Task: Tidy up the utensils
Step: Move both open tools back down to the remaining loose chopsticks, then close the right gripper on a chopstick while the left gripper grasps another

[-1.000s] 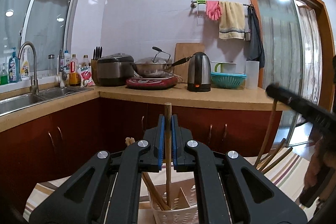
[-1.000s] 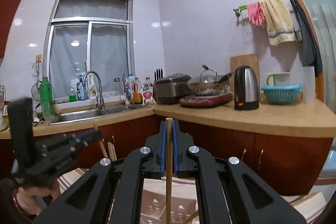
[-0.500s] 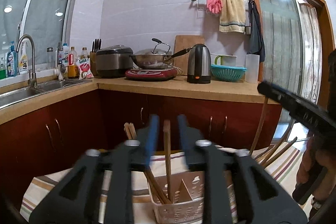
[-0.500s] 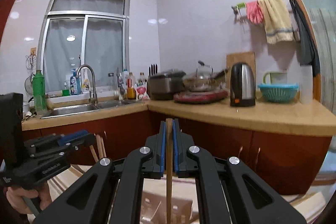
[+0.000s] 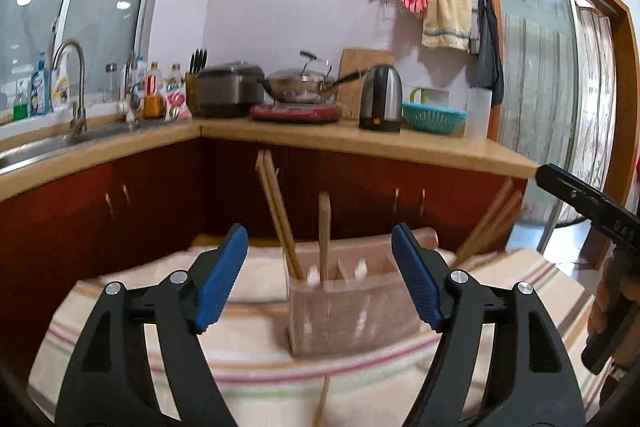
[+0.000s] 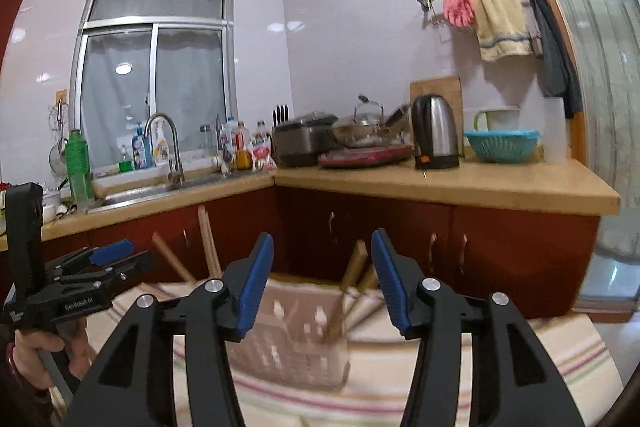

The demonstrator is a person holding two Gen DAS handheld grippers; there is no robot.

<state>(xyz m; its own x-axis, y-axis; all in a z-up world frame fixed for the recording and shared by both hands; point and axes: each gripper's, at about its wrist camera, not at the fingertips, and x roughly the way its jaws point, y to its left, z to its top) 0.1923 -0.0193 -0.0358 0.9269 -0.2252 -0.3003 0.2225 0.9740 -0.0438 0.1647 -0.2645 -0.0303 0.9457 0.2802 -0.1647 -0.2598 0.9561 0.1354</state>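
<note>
A white perforated utensil basket [image 5: 352, 311] stands on a striped cloth [image 5: 260, 367]. Wooden chopsticks [image 5: 324, 239] stand upright in it, a pair [image 5: 276, 211] leans left and more [image 5: 492, 223] lean out to the right. My left gripper [image 5: 320, 275] is open and empty, just in front of the basket. In the right wrist view my right gripper [image 6: 322, 279] is open and empty above the same basket [image 6: 296, 343], with chopsticks [image 6: 354, 265] between its jaws and others [image 6: 208, 239] at the left. The left gripper [image 6: 108, 259] shows there at the left.
A kitchen counter [image 5: 360, 139] runs behind the table with a sink [image 5: 48, 143], rice cooker [image 5: 228, 91], wok [image 5: 300, 83], kettle [image 5: 380, 99] and teal basket [image 5: 434, 117]. Red cabinets [image 5: 140, 195] stand below. A glass door [image 5: 536, 67] is at the right.
Both grippers were shut on a chopstick each; both have opened, and the chopsticks now stand in the basket. Both grippers drew back and tilted down a little.
</note>
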